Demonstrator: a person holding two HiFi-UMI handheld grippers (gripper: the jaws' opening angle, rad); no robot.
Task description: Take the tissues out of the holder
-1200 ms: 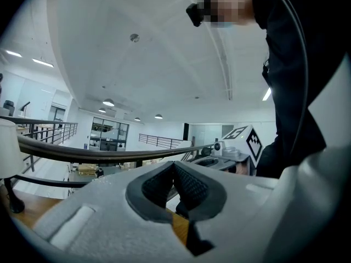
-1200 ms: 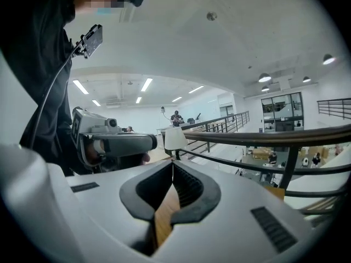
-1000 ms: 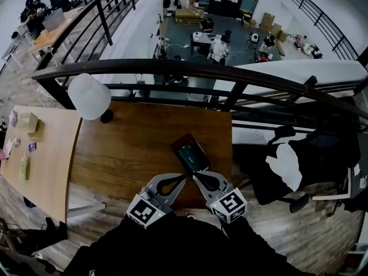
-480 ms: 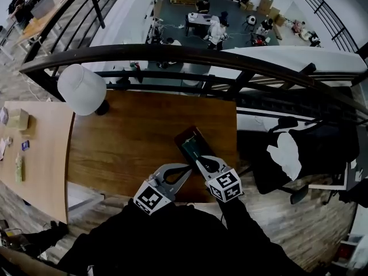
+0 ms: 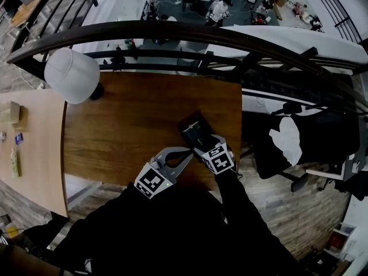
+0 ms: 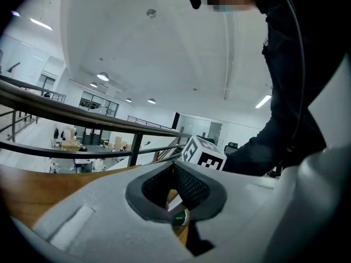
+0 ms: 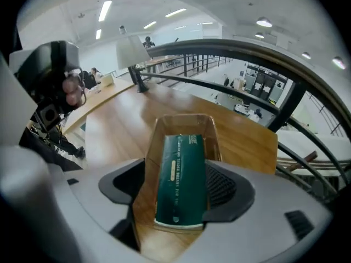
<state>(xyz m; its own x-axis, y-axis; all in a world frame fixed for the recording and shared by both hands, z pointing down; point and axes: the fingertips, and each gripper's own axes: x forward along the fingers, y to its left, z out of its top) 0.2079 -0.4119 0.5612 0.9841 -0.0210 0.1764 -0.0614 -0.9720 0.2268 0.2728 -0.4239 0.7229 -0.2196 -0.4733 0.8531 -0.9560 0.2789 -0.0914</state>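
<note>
A dark green tissue pack (image 7: 181,174) lies flat in a brown open-topped holder (image 7: 184,119) on the wooden table (image 5: 126,119). In the head view the pack (image 5: 195,132) and holder (image 5: 183,122) sit near the table's right front. My right gripper (image 7: 176,188) is at the holder's near end, its jaws opening, one on each side of the pack, pads not pressing it. The right gripper (image 5: 202,144) touches the holder's front in the head view. My left gripper (image 5: 185,153) hovers just left of it, shut and empty; in its own view (image 6: 174,193) a sliver of green shows past the pads.
A white lamp (image 5: 70,76) stands at the table's far left corner. A dark railing (image 5: 172,33) runs behind the table, with a drop to a lower floor beyond. A chair with black and white clothing (image 5: 287,140) stands right; a lighter table (image 5: 29,154) adjoins on the left.
The right gripper has moved forward to the holder and its jaws have spread from shut to wide around the tissue pack. The left gripper has followed slightly, still shut.
</note>
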